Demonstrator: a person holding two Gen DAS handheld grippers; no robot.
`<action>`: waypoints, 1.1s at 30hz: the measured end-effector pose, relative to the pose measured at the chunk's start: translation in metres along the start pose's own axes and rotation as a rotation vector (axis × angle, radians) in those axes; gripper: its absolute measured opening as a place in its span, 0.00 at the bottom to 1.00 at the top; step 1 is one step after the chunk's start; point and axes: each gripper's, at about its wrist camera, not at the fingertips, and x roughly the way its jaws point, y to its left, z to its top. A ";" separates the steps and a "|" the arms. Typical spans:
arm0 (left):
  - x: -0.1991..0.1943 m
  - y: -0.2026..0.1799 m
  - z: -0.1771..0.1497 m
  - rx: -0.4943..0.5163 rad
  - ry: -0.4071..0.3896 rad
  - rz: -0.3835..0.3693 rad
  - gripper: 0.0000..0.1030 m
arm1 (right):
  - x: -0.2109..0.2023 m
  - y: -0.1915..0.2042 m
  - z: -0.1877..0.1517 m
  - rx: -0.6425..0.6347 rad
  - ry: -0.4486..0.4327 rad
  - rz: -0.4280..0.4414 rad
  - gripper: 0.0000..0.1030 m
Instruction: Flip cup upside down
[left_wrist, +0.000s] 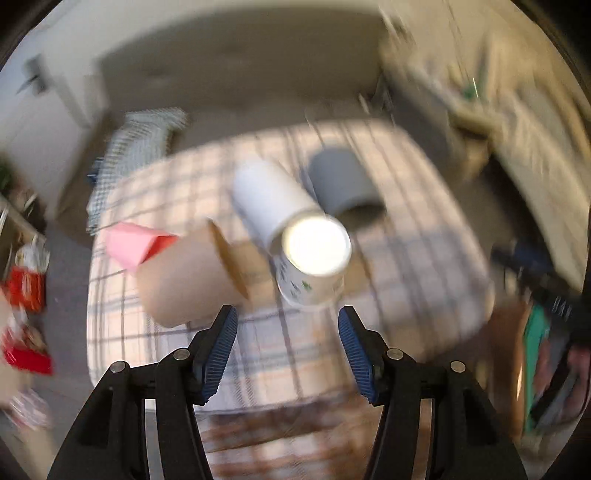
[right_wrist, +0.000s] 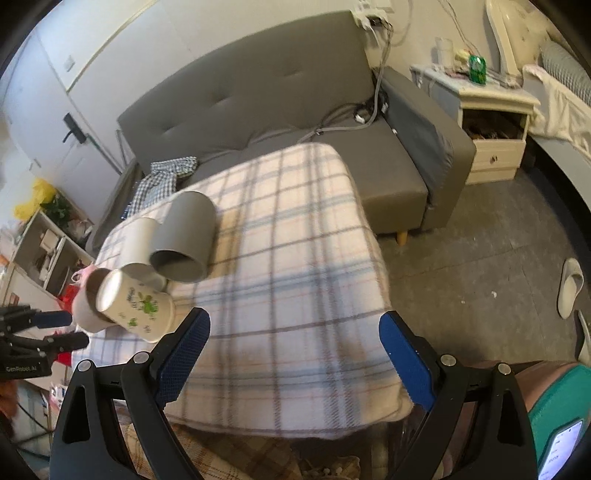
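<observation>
Several cups stand on a plaid-covered table. A white cup with green flower print stands bottom up at the near left; in the blurred left wrist view it is just beyond my fingers. A grey cup, a white cup and a tan cup stand around it. My left gripper is open and empty, a short way in front of the flower cup. It shows at the left edge of the right wrist view. My right gripper is open and empty over the table's near edge.
A grey sofa stands behind the table with a checked cloth and cables on it. A bedside cabinet and bed are at the right. Shelves stand at the left. A slipper lies on the floor.
</observation>
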 end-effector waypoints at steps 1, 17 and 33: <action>-0.008 0.001 -0.008 -0.042 -0.070 -0.004 0.58 | -0.002 0.004 -0.001 -0.008 -0.005 0.000 0.91; -0.064 0.038 -0.075 -0.137 -0.443 0.039 0.89 | -0.045 0.099 -0.054 -0.167 -0.145 -0.023 0.91; -0.070 0.062 -0.102 -0.196 -0.526 0.121 0.96 | -0.054 0.150 -0.074 -0.287 -0.258 -0.043 1.00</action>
